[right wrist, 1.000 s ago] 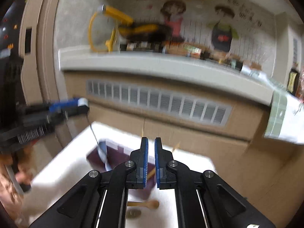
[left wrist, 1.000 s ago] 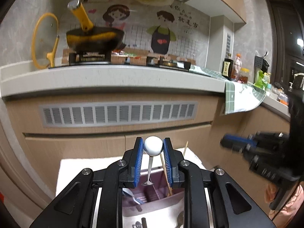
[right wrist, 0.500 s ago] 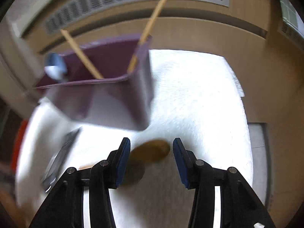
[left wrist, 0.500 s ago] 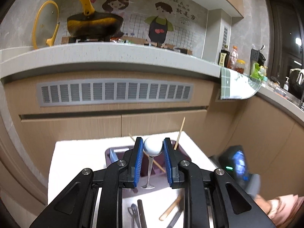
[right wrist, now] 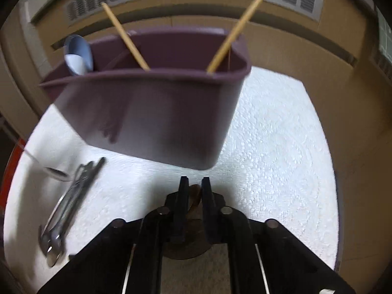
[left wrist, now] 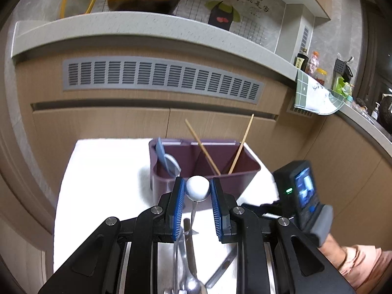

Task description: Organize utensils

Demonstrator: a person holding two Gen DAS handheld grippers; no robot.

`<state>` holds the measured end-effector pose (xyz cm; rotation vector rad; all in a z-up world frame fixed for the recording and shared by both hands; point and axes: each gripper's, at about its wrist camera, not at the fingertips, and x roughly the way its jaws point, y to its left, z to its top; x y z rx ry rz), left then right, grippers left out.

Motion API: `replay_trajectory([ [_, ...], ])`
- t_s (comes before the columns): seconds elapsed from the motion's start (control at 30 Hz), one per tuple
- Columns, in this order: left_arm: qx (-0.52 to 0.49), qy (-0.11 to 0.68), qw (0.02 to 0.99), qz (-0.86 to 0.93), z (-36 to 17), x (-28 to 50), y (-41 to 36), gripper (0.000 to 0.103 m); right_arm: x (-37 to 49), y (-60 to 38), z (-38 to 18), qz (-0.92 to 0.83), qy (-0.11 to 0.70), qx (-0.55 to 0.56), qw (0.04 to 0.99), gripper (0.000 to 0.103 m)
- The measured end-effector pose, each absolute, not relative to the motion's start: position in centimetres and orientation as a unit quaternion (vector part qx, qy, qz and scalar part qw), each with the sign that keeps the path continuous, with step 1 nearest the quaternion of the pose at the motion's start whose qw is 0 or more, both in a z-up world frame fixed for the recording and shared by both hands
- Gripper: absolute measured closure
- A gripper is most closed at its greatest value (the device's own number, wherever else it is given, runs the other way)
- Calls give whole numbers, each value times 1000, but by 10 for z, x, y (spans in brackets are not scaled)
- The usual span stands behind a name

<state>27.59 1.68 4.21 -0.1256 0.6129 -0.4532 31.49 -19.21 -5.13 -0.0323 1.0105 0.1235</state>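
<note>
A purple utensil holder (left wrist: pixel 203 164) (right wrist: pixel 156 103) stands on a white mat (left wrist: pixel 103 171) (right wrist: pixel 274 147). It holds two wooden chopsticks (left wrist: pixel 203 150) (right wrist: pixel 235 31) and a blue and white spoon (left wrist: pixel 165 159) (right wrist: pixel 78 56). My left gripper (left wrist: pixel 197 191) is shut on a metal spoon with a white ball end (left wrist: pixel 197 187), held just in front of the holder. My right gripper (right wrist: pixel 194 185) is down at the mat, jaws closed around a wooden spoon (right wrist: pixel 194 196).
Several metal utensils (right wrist: pixel 71 201) (left wrist: pixel 188 264) lie on the mat in front of the holder. Behind the mat are wooden cabinet fronts (left wrist: pixel 110 122) with a grey vent (left wrist: pixel 161 78) under a countertop (left wrist: pixel 147 29). The right gripper's body (left wrist: pixel 301 196) shows at right.
My left gripper dropped lower and drew back with its spoon. My right gripper swung down to the mat and closed from open onto the wooden spoon.
</note>
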Motion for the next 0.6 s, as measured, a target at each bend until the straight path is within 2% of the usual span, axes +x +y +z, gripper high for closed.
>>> replay_trajectory([
  [0.4, -74, 307, 918, -239, 47, 267, 17, 80, 265, -227, 11, 110, 440, 25, 891, 98],
  [0.6, -70, 298, 918, -253, 68, 266, 9, 80, 271, -242, 59, 110, 383, 30, 917, 97],
])
